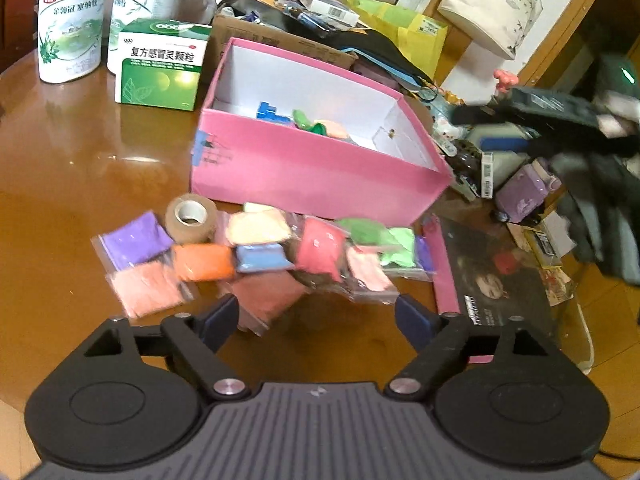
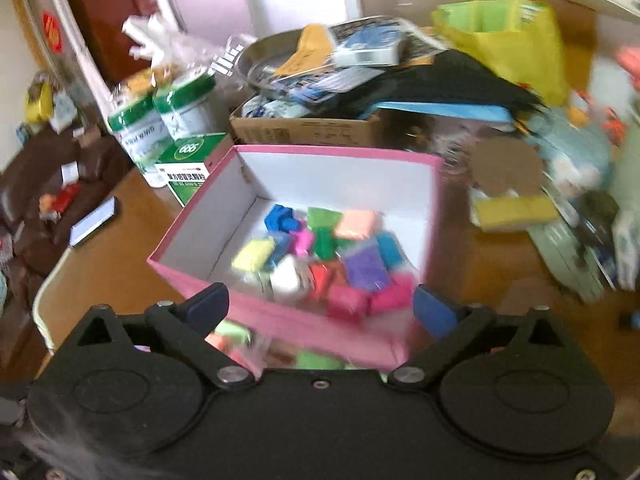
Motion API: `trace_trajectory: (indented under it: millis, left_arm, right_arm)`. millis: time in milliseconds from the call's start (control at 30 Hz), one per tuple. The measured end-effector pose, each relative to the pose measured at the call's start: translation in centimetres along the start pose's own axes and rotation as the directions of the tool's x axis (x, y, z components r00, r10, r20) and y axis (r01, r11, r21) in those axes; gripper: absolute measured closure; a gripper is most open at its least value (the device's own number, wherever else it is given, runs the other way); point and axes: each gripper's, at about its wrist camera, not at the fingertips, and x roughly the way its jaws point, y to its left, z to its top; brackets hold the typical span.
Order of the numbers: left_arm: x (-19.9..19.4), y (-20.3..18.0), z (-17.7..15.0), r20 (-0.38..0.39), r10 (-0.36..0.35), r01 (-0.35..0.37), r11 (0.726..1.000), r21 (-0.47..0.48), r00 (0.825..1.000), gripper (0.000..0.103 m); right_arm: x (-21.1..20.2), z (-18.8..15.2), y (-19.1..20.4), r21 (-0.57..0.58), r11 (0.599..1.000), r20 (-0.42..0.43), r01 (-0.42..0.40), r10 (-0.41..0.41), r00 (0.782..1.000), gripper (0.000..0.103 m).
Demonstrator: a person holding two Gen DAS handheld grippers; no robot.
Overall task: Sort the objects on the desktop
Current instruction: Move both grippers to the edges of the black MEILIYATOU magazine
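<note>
A pink box [image 1: 304,168] with a white inside stands on the brown table. In the right wrist view the pink box [image 2: 312,324] holds several coloured clay packets [image 2: 360,268]. More clay packets [image 1: 256,256] lie in a loose heap on the table in front of the box, with a roll of tan tape [image 1: 191,218] beside them. My left gripper [image 1: 316,320] is open and empty, just before the heap. My right gripper [image 2: 320,308] is open and empty, above the box's near wall; it shows blurred at the right of the left wrist view [image 1: 560,120].
Two green-and-white cans [image 1: 72,24] and a green medicine box [image 1: 160,68] stand at the back left. A cardboard box [image 1: 280,40] with clutter, a yellow bag [image 1: 408,36] and a dark book [image 1: 496,276] crowd the back and right.
</note>
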Motion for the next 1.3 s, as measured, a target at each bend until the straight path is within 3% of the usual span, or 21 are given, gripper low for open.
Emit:
trace_trajectory:
  millis: [67,200,433,700,967,1300]
  left_arm:
    - [0.2,-0.7,-0.6,-0.013,-0.020,0.020,1.000,-0.006,1.000,0.015]
    - [0.8,-2.5,-1.5,-0.021,-0.047,0.046,0.999,-0.015,0.999,0.002]
    - [3.2,-5.9,-2.3,-0.048,-0.094,0.094,0.996,-0.006,0.994,0.001]
    - [8.2,-10.9,-2.6,-0.101,-0.088,0.095,0.993,0.068,0.991,0.001]
    - [11.5,-14.2,-2.8,-0.063,-0.059,0.066,0.990,0.121,0.996,0.001]
    - [14.8,-16.3,-3.1,-0.082,-0.020,0.034,0.985,0.170,0.996,0.001]
  right_arm:
    - [-2.2,-1.8,-1.7,0.035,0.999,0.011,0.002,-0.002,1.000,0.003]
    - [-6.3,-5.9,-5.5,0.097,0.994,0.017,0.051,-0.053,0.998,0.002]
    - [-12.3,-13.7,-12.9,0.275,0.950,0.009,0.148,-0.157,0.988,0.002]
    - [-14.3,-19.7,-18.5,0.356,0.904,-0.058,0.238,-0.233,0.971,0.002]
    - [-12.2,-21.5,-20.8,0.343,0.911,-0.071,0.227,-0.216,0.974,0.002]
    - [-9.1,-21.7,-23.5,0.346,0.922,-0.090,0.174,-0.152,0.984,0.002]
